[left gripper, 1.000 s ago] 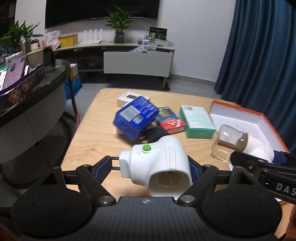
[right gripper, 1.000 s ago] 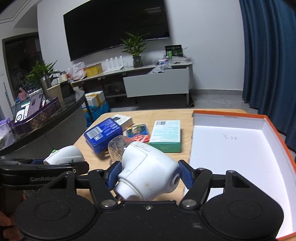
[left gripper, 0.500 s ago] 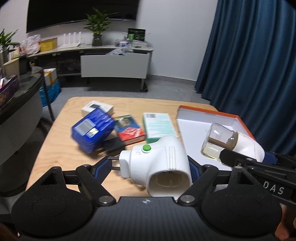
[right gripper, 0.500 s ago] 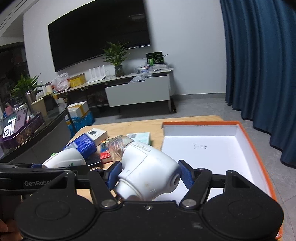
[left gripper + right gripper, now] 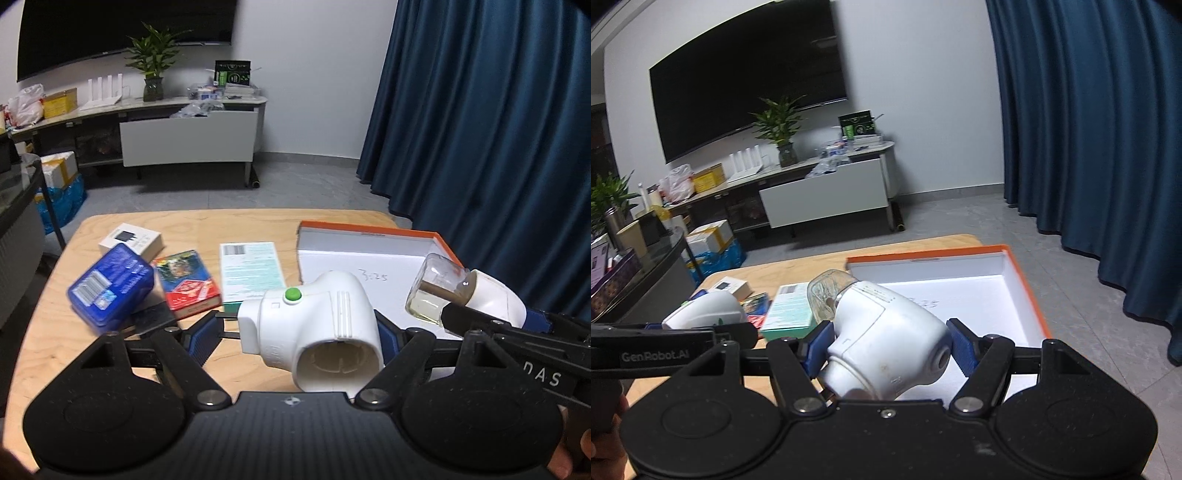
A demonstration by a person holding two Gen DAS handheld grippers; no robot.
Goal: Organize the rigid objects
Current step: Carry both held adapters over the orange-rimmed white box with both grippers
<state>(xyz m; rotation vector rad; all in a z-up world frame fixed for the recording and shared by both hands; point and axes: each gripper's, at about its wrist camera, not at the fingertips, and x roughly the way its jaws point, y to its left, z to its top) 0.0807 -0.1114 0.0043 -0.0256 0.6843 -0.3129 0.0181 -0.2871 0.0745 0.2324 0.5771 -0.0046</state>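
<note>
Dim, cool indoor light is seen in both views; strong fisheye bending and dark vignetting at the corners; slight motion blur throughout.

"3:25" is handwritten inside the box [image 5: 373, 254]; "GenRobot.AI" marks the left gripper [image 5: 701, 334], "DAS" the right gripper [image 5: 517, 332].

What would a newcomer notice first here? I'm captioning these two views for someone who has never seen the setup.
First, the two held objects: the left claw grips a white plug adapter with a green button, and the right claw grips a white plug-in device with a clear liquid bottle. Behind them, an open orange-rimmed box with a bare white inside sits at the wooden table's right end, beside a row of small packages.
</note>
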